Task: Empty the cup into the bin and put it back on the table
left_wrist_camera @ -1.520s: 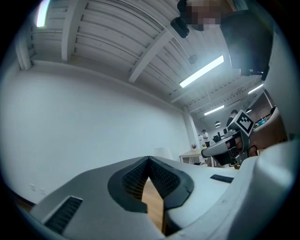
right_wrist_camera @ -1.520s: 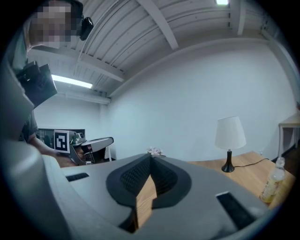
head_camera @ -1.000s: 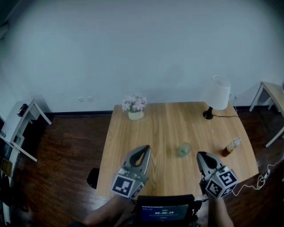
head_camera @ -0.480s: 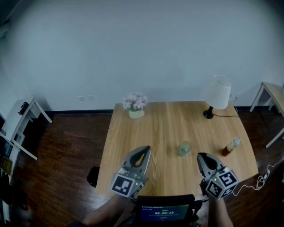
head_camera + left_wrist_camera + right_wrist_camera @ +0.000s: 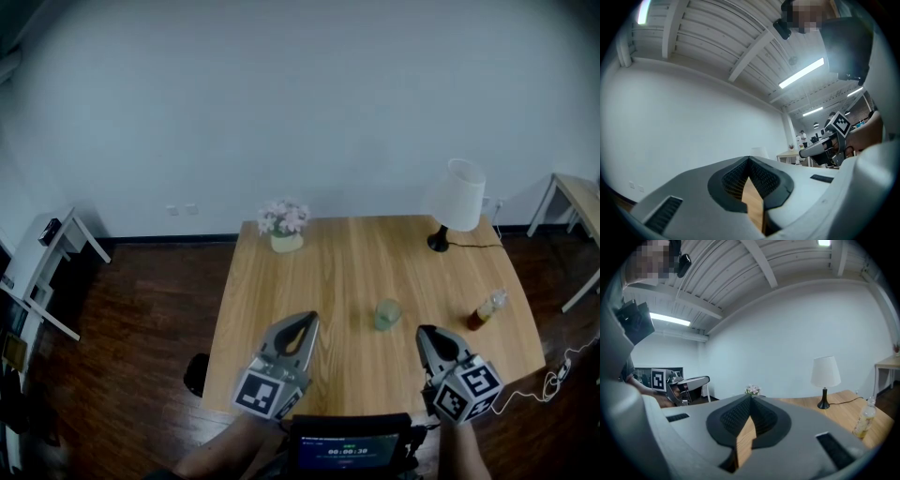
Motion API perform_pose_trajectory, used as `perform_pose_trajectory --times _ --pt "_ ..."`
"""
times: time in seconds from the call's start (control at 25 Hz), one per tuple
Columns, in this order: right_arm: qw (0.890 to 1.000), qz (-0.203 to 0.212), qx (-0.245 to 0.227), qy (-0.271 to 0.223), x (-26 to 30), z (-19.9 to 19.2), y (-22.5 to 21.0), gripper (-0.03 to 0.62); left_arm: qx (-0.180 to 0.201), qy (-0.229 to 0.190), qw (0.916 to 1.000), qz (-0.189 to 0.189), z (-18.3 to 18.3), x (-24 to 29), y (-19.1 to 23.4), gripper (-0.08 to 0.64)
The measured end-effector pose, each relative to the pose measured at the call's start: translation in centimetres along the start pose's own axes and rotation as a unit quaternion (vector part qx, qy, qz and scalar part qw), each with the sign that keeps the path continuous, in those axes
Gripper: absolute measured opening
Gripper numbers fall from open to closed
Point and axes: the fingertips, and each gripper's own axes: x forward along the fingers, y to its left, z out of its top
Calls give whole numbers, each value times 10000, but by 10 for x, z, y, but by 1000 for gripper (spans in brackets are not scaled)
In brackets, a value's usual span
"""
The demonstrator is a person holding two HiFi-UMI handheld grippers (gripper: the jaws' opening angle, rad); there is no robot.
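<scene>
Wooden tabletop (image 5: 347, 267), seen from above.

- Cup (image 5: 388, 314): pale, translucent, upright on the tabletop, right of centre and in the near half. Nothing touches it. Contents can't be made out.
- Left claw (image 5: 304, 319): over the near edge, left of centre, pointing toward the far edge. In its own view the two jaws meet at the tips; only a thin wedge of wood shows behind them. Nothing held.
- Right claw (image 5: 426, 331): over the near edge toward the right corner, near the cup and on its near-right side, clear of it. Jaws closed together and empty, the same wedge of wood showing through.
- Small pot of pale pink flowers (image 5: 284, 228): far edge, toward the left corner.
- Table lamp (image 5: 457, 199): white shade, black base, at the far right corner; a cord runs off the right edge.
- Bottle (image 5: 487, 309): clear, amber liquid low inside, at the right edge, well to the right of the cup.
- Dark round object (image 5: 195, 375) on the floor just off the near left corner; too dim to identify.
- Small lit screen (image 5: 347, 451) below the near edge, between the person's forearms.
</scene>
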Motion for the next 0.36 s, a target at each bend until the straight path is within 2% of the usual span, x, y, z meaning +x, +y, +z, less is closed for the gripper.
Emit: perform_pose_trajectory --times 0.36 --pt "10000 -61 -14 5 -5 -2 -2 -3 54 2 10000 -2 -2 -3 -2 -8"
